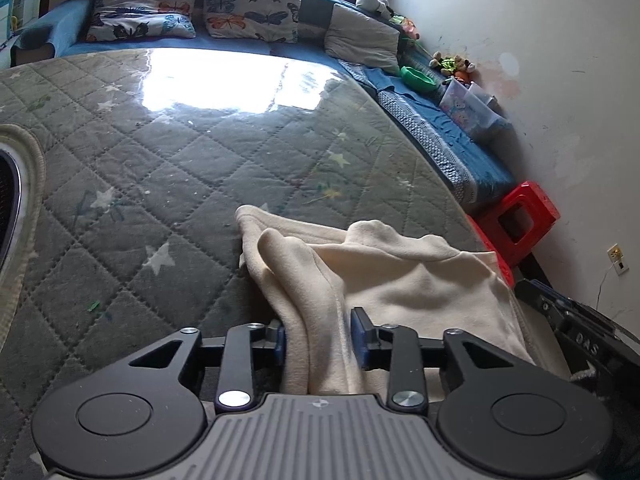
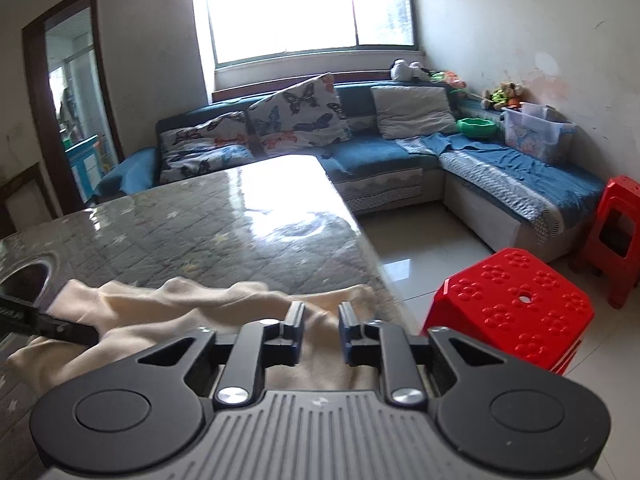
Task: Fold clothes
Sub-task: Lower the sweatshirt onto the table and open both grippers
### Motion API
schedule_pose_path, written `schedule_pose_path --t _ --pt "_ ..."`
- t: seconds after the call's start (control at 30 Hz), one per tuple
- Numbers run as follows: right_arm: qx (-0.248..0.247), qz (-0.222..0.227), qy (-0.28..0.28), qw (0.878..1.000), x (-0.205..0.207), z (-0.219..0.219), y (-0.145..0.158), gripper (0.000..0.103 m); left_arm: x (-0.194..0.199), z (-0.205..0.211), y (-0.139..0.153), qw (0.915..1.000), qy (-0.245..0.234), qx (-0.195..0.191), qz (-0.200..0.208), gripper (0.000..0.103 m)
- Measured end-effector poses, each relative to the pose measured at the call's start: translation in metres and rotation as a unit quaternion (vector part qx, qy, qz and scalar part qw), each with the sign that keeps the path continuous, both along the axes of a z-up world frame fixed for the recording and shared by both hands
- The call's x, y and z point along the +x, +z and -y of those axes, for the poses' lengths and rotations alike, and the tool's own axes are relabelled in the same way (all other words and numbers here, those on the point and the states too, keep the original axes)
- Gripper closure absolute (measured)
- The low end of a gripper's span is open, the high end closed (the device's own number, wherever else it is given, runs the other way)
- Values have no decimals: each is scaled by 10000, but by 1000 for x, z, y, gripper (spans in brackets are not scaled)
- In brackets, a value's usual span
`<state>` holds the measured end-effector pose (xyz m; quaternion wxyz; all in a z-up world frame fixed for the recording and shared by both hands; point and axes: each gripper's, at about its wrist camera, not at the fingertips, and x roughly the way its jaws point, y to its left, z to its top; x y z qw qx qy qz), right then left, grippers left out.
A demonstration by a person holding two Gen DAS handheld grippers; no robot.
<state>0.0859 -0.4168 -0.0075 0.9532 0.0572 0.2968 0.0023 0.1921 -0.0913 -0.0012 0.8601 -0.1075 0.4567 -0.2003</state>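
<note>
A cream fleece garment (image 1: 380,276), bunched in soft folds at the near right corner of the surface (image 1: 168,168), close to the right edge. A grey-green quilted cover with pale stars over the whole top, under a glossy clear sheet bright with window glare toward the far edge.

Left gripper (image 1: 318,338) low over the near edge, jaws narrowly parted. A thick fold of the garment between the blue pads; left pad against the cloth, right pad apart from it by a thin gap. No firm pinch visible.

Right gripper (image 2: 320,330) also narrowly parted, over the right end of the garment (image 2: 224,300), flat cream cloth beneath and between the fingers. Pads clear of the fabric on both sides, nothing clamped. Left gripper's black body at the left margin of the right wrist view, lying across the cloth.

Off the right edge, on the tiled floor, a red plastic stool (image 2: 516,304) close beside the surface, a second red stool (image 2: 618,236) farther back against the sofa (image 2: 404,160). Blue sectional sofa along the far wall and right wall, with butterfly-print cushions (image 2: 296,112), a grey cushion (image 2: 414,110), a green bowl (image 2: 476,127), a clear storage box (image 2: 538,134) and small plush toys (image 2: 504,94).
</note>
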Motion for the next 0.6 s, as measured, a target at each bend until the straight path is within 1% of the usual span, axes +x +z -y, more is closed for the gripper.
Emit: schedule_pose_path --t 0.03,0.07,0.1,0.17,0.27,0.33,0.4,0.53,0.6 --pt "-9 -9 64 10000 -1 -3 0 72 0 -1 -1 10000 12 25 -10 63" --pt "-20 -18 130 9999 -2 -7 -1 66 0 -1 -2 10000 33 59 -12 57" --pt "-40 -24 189 9998 -3 -11 -2 59 -1 -2 -2 9999 49 92 -3 56" --pt "-74 -33 289 9995 -5 -18 -3 57 -1 -4 -4 9999 52 131 7 55" --pt "-78 -63 444 9990 -8 -29 -5 47 -4 -6 -5 9998 60 191 44 50" --pt "-118 -94 540 9984 -11 -39 -7 46 -5 -7 -5 9997 64 238 79 48" --pt "-146 -124 596 9980 -15 -45 -10 38 -9 -7 -5 9993 44 323 160 44" --pt "-258 -184 622 9976 -21 -56 -14 33 -18 -6 -5 9981 -49 509 356 38" --pt "-338 -212 634 9972 -25 -61 -17 26 -23 -5 -4 9969 -105 615 478 34"
